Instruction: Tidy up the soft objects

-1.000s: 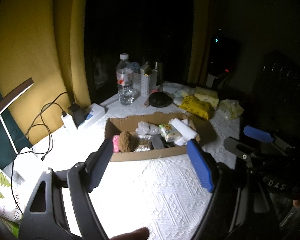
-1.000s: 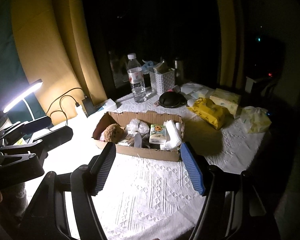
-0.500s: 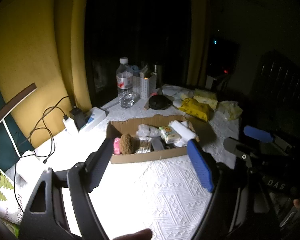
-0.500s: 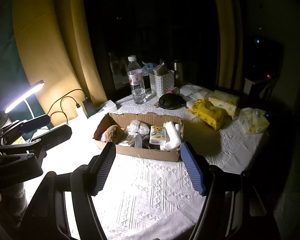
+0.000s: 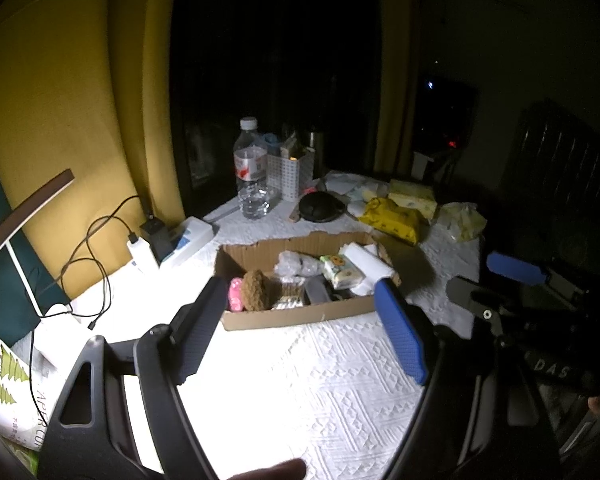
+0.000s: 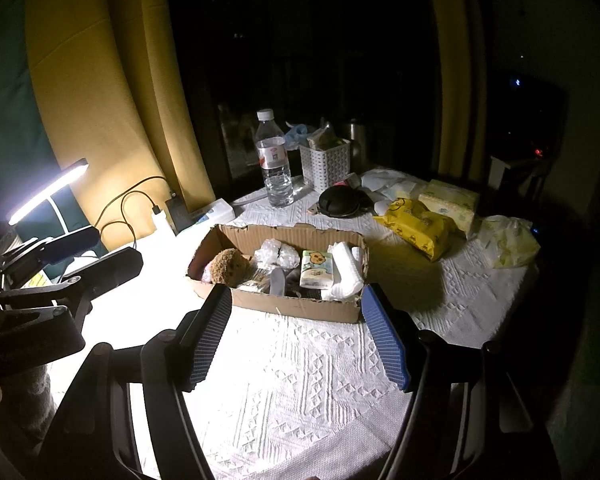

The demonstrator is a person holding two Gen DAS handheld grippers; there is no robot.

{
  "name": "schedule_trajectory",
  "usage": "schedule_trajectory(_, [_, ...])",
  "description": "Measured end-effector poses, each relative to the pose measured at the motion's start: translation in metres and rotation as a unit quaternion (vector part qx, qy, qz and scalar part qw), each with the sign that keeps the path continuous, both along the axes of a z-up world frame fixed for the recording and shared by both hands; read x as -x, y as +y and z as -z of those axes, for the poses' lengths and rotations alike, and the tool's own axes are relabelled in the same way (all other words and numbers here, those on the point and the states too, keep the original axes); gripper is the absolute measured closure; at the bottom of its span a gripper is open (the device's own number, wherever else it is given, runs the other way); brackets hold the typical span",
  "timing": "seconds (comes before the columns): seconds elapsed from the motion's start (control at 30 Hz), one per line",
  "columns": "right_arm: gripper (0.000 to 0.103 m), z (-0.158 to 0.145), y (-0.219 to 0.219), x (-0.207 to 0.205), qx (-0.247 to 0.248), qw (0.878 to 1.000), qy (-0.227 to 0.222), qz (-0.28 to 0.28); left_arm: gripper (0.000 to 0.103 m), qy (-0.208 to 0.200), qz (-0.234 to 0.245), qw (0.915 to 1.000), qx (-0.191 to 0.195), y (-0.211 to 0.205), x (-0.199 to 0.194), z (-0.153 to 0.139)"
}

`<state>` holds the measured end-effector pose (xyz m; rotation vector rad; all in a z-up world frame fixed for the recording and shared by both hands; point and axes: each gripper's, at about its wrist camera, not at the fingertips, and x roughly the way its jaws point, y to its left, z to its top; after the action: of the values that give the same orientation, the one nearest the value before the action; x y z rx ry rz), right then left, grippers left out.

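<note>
pine-print bag (image 5: 4, 396) cropped, box (image 6: 300, 308) contents perhaps overlapping

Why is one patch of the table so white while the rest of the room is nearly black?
Right wrist view: the lit lamp at left floods the near tablecloth; the box throws a shadow rightward. Left wrist view: glare blows out the cloth at lower left, hiding its pattern. Both views: fisheye bends the curtains; the background is too dark to read.

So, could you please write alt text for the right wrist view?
The open right gripper hovers above a white tablecloth, aimed at a cardboard box of soft items. A water bottle stands behind, and a yellow pack lies right of the box.
</note>
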<state>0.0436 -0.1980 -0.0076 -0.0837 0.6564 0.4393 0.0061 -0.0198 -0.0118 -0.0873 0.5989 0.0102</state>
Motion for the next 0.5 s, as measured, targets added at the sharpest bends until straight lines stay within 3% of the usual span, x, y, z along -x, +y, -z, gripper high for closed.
schedule_trajectory(0.5, [0.032, 0.0004, 0.0011, 0.0004, 0.001, 1.000, 0.001, -0.001, 0.026, 0.001, -0.001, 1.0000, 0.001, 0.0007, -0.0021, 0.0022])
